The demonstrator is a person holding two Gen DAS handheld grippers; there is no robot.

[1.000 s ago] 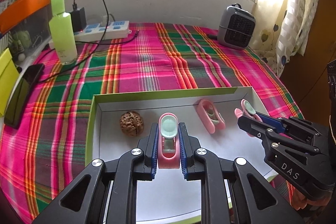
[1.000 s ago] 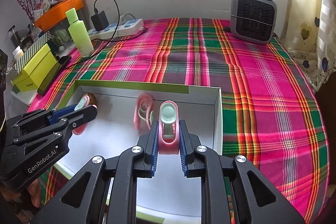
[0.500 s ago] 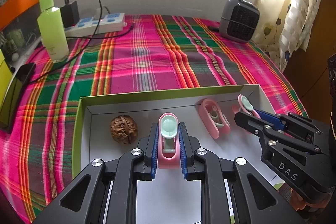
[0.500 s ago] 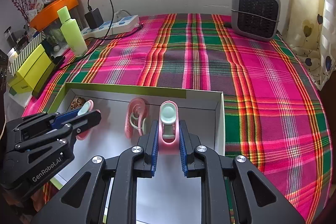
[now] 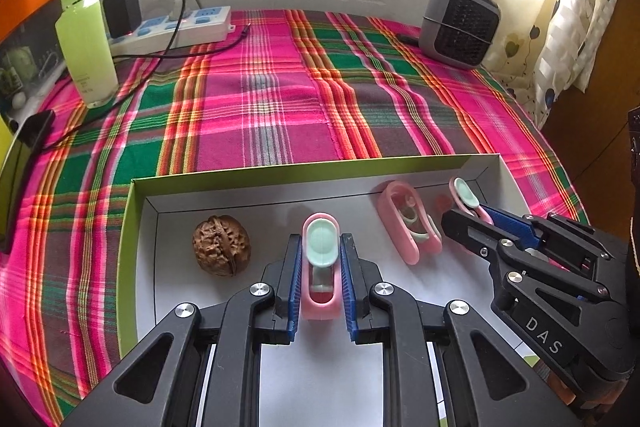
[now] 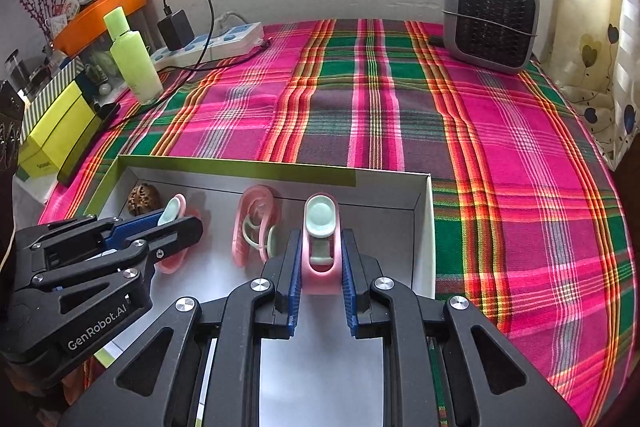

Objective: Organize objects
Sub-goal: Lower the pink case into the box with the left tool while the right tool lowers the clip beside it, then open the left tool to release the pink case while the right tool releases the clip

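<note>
A shallow green-edged box (image 5: 132, 227) with a white floor lies on the plaid cloth. My left gripper (image 5: 320, 247) is shut on a pink clip with a mint pad (image 5: 320, 259), low over the box floor. A walnut (image 5: 221, 245) lies to its left. A third pink clip (image 5: 408, 223) lies loose on its side between the grippers. My right gripper (image 6: 320, 243) is shut on another pink clip (image 6: 320, 247) near the box's right wall (image 6: 426, 227). Each gripper shows in the other's view: the right one (image 5: 460, 211), the left one (image 6: 182, 223).
A grey fan heater (image 6: 492, 23) stands at the back right. A green bottle (image 5: 86, 39), a power strip with charger and cable (image 5: 176, 27) and a dark phone (image 5: 24, 163) are at the back left. Yellow boxes (image 6: 56, 135) sit at the left edge.
Both grippers, still holding their clips, have drawn back toward me over the box. The walnut and loose clip have not moved.
</note>
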